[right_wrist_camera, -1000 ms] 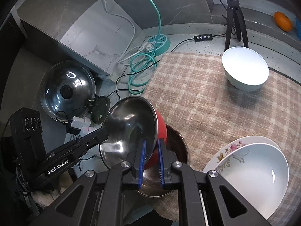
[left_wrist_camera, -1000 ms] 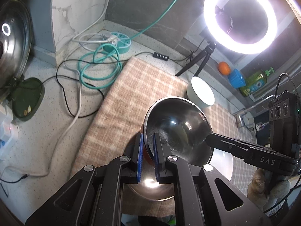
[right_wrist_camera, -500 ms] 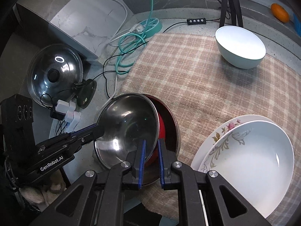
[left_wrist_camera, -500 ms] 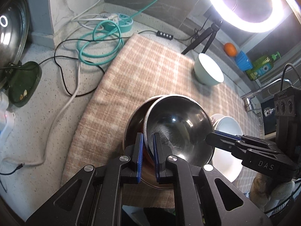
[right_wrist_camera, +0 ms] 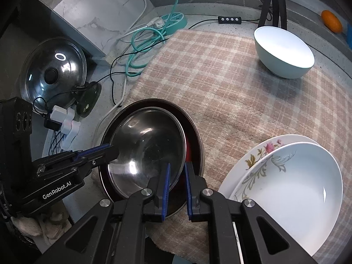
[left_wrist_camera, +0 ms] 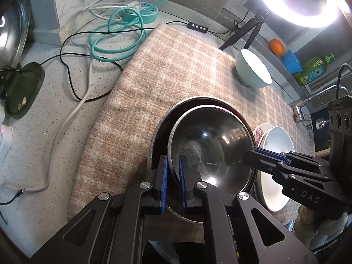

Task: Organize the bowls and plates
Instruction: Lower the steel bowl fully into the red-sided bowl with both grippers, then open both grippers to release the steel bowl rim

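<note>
The steel bowl sits nested inside a larger, dark-rimmed bowl with a red inner wall, at the near left part of the checked cloth that covers the counter. Both hand-held grippers are at the steel bowl's rim, on opposite sides.

The left hand-held gripper straddles the near rim, one blue pad outside the wall and the other inside. A thin gap shows beside the rim, so whether the pads actually press on the metal cannot be told. In the right wrist view this gripper reaches in from the left, its tip touching the steel rim.

The right hand-held gripper likewise has the rim between its blue pads — one inside the bowl, one outside over the red wall. Here too a gap is visible, and a firm clamp cannot be confirmed. The left wrist view shows it entering from the right, its tip at the rim.

To the right of the nested pair, a white bowl rests in a floral plate on the cloth. A pale green bowl stands alone at the far right of the cloth, well apart from the others.

Off the cloth to the left lie a coiled teal cable, a pot lid — leaning against the wall — and a ring light on a tripod at the far edge.
</note>
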A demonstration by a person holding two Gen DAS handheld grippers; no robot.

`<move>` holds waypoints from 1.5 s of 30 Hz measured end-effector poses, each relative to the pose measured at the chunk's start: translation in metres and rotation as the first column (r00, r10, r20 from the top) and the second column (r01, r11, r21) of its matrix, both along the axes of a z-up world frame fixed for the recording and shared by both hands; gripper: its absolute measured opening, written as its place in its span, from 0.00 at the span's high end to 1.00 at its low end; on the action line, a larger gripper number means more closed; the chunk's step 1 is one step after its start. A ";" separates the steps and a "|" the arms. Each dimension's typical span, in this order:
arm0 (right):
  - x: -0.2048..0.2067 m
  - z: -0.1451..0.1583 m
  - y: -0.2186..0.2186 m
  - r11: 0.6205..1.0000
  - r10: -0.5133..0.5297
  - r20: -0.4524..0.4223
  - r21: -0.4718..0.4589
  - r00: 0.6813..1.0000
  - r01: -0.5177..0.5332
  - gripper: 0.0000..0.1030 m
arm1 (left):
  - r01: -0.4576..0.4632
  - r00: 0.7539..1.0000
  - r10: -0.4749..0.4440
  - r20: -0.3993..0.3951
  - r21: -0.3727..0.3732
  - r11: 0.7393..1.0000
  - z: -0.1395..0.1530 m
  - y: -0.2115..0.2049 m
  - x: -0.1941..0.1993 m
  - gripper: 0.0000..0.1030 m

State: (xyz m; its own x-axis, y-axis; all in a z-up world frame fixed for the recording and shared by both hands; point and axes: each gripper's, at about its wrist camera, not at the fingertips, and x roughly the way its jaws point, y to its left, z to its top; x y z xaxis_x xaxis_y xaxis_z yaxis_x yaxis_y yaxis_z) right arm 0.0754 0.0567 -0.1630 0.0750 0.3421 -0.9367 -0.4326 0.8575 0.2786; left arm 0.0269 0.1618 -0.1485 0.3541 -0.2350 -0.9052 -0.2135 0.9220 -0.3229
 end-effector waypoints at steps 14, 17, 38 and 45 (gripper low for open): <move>0.001 -0.005 0.003 1.000 0.019 -0.006 -0.020 1.000 -0.019 0.86 | 0.014 1.000 -0.014 -0.006 0.007 1.000 0.000 -0.001 0.002 0.92; 0.001 -0.005 0.003 1.000 0.015 -0.009 -0.024 1.000 -0.015 0.86 | 0.012 1.000 -0.011 -0.012 0.001 1.000 0.000 0.000 0.003 0.92; 0.000 0.047 -0.035 0.994 -0.066 0.104 0.097 0.992 0.056 0.82 | -0.010 0.995 0.008 0.095 0.016 1.000 0.044 0.011 0.005 0.92; 0.005 0.072 -0.077 0.990 -0.128 0.209 0.084 0.970 0.112 0.73 | 0.030 0.990 -0.031 0.138 0.011 0.999 0.062 -0.001 0.017 0.92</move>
State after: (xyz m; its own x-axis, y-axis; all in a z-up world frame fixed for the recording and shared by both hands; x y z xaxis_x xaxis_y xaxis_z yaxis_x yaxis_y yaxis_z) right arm 0.0807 -0.0208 -0.0912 0.3149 0.3839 -0.8680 -0.3838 0.8879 0.2535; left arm 0.0440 0.1605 -0.0862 0.4686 -0.2398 -0.8502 -0.1392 0.9304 -0.3391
